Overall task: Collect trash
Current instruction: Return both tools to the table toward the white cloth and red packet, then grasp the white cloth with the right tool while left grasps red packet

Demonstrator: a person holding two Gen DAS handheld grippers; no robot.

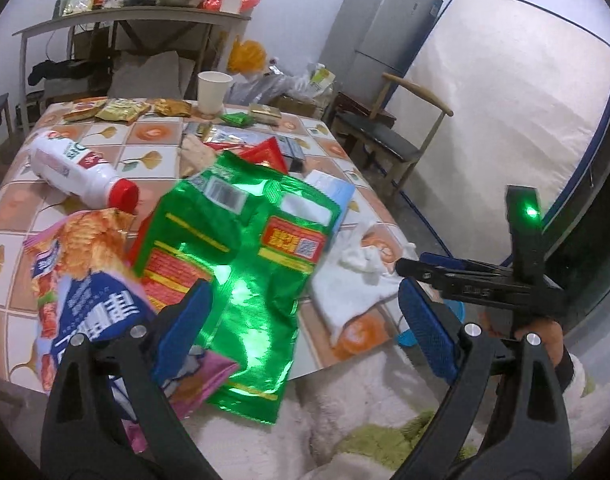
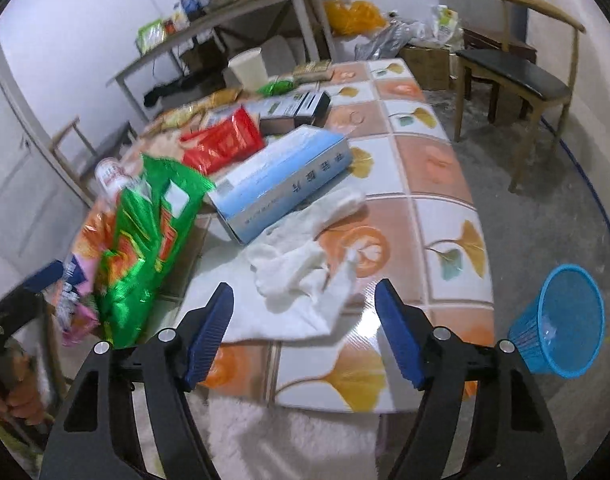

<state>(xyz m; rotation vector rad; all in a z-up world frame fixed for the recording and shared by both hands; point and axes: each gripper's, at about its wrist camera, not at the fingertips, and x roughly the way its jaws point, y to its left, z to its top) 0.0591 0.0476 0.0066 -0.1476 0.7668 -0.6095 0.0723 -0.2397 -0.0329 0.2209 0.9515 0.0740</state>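
Note:
A shiny green snack bag (image 1: 241,248) lies over the tiled table's near edge, between the wide fingers of my left gripper (image 1: 305,320), which is open; the pads do not press on it. A pink and blue snack bag (image 1: 85,280) lies against the left finger (image 1: 185,320). My right gripper (image 2: 305,332) is open just short of a crumpled white plastic bag (image 2: 297,280) on the table (image 2: 433,168), nothing between its pads. The green bag (image 2: 145,248) shows at its left. A blue mesh waste basket (image 2: 561,320) stands on the floor to the right.
A white bottle with a red cap (image 1: 77,164), a red packet (image 2: 225,144), a pale blue box (image 2: 281,184), a paper cup (image 1: 213,92) and several wrappers lie on the table. A chair (image 2: 513,72), a fridge (image 1: 381,28) and a mattress (image 1: 505,120) stand beyond.

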